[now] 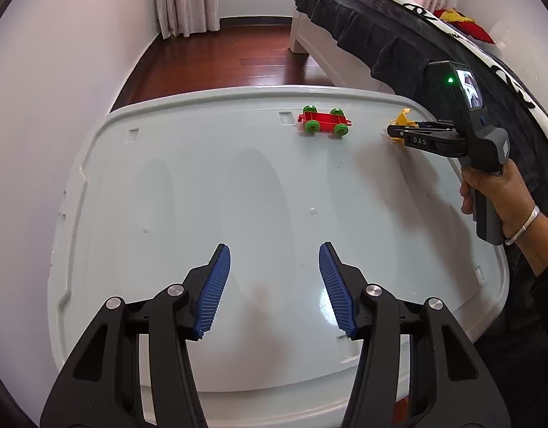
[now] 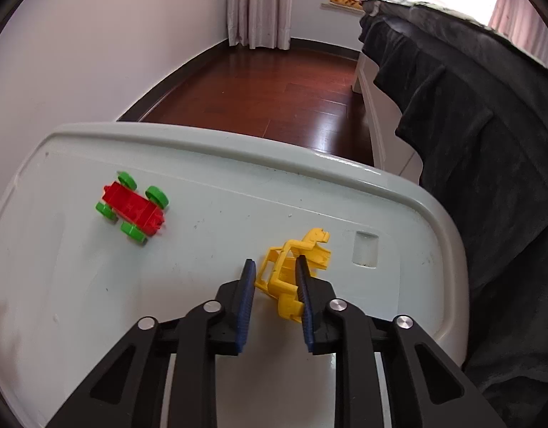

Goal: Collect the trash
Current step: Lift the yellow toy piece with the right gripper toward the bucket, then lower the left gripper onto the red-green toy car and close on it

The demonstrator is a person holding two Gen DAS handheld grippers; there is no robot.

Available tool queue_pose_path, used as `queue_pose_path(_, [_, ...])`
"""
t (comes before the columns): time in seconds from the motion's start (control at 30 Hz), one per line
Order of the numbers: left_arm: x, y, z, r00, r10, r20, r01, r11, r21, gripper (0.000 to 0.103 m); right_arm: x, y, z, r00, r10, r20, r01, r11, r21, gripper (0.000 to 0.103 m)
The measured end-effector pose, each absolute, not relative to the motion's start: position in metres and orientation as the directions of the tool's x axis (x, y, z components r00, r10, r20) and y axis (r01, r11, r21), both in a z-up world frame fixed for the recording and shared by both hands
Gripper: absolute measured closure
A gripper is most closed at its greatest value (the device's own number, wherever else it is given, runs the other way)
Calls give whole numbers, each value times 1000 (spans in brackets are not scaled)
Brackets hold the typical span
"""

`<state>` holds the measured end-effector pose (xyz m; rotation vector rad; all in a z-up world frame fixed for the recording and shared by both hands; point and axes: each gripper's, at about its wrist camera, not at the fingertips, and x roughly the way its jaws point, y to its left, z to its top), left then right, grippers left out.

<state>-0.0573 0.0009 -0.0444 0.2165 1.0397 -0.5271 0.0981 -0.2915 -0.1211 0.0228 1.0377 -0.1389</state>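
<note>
I am holding the right gripper [image 2: 274, 278] with jaws partly open around the yellow toy piece [image 2: 292, 278], not clamping, near the pale worktop [image 2: 202, 164] far-right corner. The left gripper [image 1: 274, 285] is hovering wide open, gripping nothing; the red toy car [image 2: 133, 208] is sitting well left.

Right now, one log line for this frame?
left gripper: open, holding nothing | right gripper: open around yellow toy piece, not clamped | red toy car: untouched on white lid
</note>
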Motion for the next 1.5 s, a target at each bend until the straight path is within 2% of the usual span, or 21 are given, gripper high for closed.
queue_pose_path(0.37, [-54, 0, -44, 409, -310, -858, 514, 856, -64, 51, 68, -282, -92, 558, -50, -829, 78, 997, -8, 91])
queue_pose_path(0.57, [-41, -3, -39, 390, -349, -852, 527, 843, -104, 51, 2, -248, -42, 614, 91, -784, -30, 995, 92, 91])
queue_pose_path(0.67, [-29, -18, -32, 357, -407, -841, 606, 786, -123, 51, -48, -220, -27, 612, 163, -774, -88, 986, 139, 91])
queue_pose_path(0.77, [-19, -44, -25, 335, -442, -832, 721, 688, -75, 47, -93, -194, -28, 582, 244, -776, -129, 970, 208, 91])
queue_pose_path(0.8, [-13, -53, -23, 343, -440, -830, 752, 658, -38, 40, -105, -186, -31, 567, 275, -776, -143, 961, 236, 91])
queue_pose_path(0.83, [-9, -61, -23, 339, -437, -833, 772, 636, -19, 38, -112, -180, -34, 555, 293, -778, -153, 956, 251, 91])
queue_pose_path(1.1, [40, -118, -49, 233, -402, -885, 884, 467, 21, 38, -129, -157, -53, 489, 421, -764, -214, 907, 362, 91])
queue_pose_path(1.3, [58, -148, -72, 170, -351, -921, 940, 340, 44, 38, -127, -153, -59, 457, 473, -753, -234, 881, 411, 90])
queue_pose_path(1.5, [65, -168, -72, 136, -345, -929, 970, 238, 54, 38, -125, -146, -68, 422, 512, -748, -247, 859, 448, 90])
